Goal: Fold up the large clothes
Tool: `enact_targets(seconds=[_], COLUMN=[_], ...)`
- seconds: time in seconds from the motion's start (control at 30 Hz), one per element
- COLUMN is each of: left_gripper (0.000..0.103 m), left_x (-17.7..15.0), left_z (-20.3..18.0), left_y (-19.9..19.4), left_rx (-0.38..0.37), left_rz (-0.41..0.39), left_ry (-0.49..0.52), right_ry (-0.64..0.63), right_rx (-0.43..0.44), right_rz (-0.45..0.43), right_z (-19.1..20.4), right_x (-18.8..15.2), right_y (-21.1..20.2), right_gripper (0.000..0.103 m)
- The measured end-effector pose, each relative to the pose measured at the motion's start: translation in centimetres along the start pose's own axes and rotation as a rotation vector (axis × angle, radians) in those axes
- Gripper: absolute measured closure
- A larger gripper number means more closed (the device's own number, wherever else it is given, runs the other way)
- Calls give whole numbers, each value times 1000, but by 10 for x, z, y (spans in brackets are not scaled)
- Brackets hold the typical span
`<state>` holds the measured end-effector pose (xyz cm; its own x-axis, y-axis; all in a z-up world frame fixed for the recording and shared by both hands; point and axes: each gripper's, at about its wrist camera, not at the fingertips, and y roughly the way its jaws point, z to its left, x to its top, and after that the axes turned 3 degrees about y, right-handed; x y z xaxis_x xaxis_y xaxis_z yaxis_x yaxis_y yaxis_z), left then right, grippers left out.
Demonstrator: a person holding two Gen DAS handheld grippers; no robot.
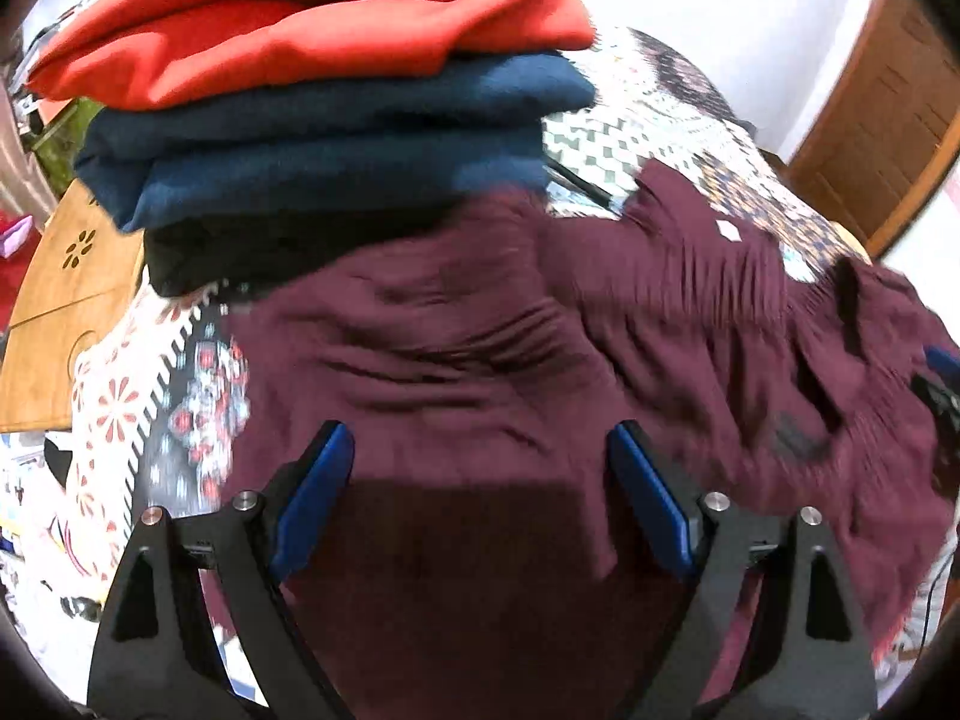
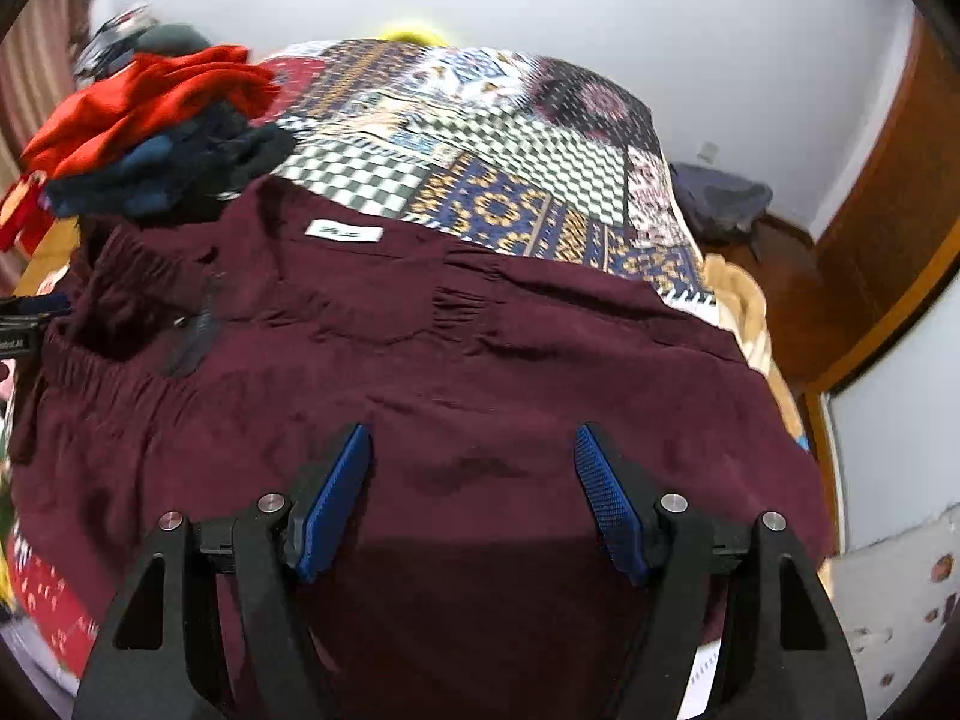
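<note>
The wide maroon elastic-waist cotton garment [image 2: 456, 372] lies spread over the patchwork bedspread [image 2: 480, 138]. I judge its near edge could slip off the bed and drag the cloth. The stacked red, navy and black folded clothes [image 1: 324, 90] touching its far corner could topple. Open bedspread lies beyond it. My left claw [image 1: 480, 456] and right claw [image 2: 474, 456] hover spread apart, empty.

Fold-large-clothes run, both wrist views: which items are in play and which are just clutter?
In play:
- maroon garment, spread on the patchwork bedspread
- left gripper, open above it
- right gripper, open above it
- folded stack: red on navy on black

Clutter:
- wooden board
- dark bundle on the floor
- wooden door
</note>
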<state>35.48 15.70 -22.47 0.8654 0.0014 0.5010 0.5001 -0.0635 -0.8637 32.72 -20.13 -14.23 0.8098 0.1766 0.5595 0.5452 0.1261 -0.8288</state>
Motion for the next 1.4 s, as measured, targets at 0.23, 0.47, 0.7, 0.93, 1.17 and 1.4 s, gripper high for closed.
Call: enact_targets(seconds=[0.23,0.47,0.7,0.93,1.17,1.4], left_gripper=[13,13,13,9,9,9], left_x=[22,15,-9,-43,-89,-114], left_z=[3,-8,11,60,94,92], left_y=[41,19,-52,-102,-82,-42], left_rx=[59,90,77,25,-88,-364], left_rz=[37,17,-101,-188,-92,-9], left_ry=[-15,-17,-61,-264,-477,-655], right_ry=[53,55,50,0,-53,-106], right_rx=[6,6,48,126,191,160], right_rz=[12,16,-66,-117,-100,6], right_z=[-7,-3,12,49,83,100], right_x=[-2,2,8,11,-2,-18], right_y=[10,-8,-48,-73,-71,-37], right_gripper=[35,36,35,35,35,35])
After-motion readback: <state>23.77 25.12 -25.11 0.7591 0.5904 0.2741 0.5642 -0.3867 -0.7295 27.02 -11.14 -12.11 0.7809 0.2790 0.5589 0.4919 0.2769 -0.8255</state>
